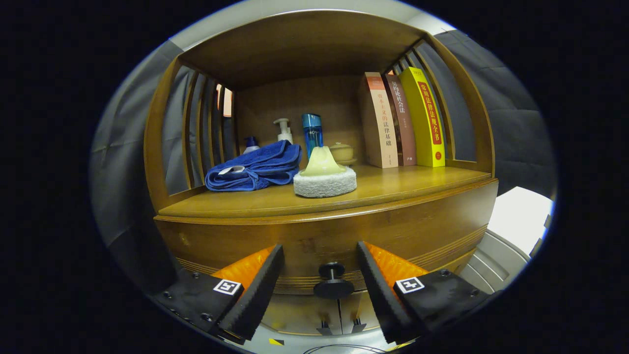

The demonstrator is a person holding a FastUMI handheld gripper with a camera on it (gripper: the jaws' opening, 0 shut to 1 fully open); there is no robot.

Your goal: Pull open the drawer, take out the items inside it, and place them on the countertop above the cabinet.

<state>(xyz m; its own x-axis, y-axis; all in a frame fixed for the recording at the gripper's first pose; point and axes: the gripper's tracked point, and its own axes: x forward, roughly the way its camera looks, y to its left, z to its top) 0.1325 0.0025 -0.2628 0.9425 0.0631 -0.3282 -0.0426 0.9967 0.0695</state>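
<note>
The drawer (324, 236) sat closed, its long front running level beneath the tabletop (393, 184), its knob (333, 281) pointing straight out between the fingers of the tool (319, 258), which stood wide open, holding nothing. Above the drawer lay a sponge (324, 178) and a blue towel (255, 167).

blue towel (255, 167), sponge (325, 181), bottles (312, 133), three books (403, 120)

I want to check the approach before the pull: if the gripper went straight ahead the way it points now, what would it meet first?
Most likely the drawer knob, which sits between the open fingers of the gripper, slightly ahead of them. Just behind it is the drawer front. Depth is hard to judge in this fisheye view.
</note>
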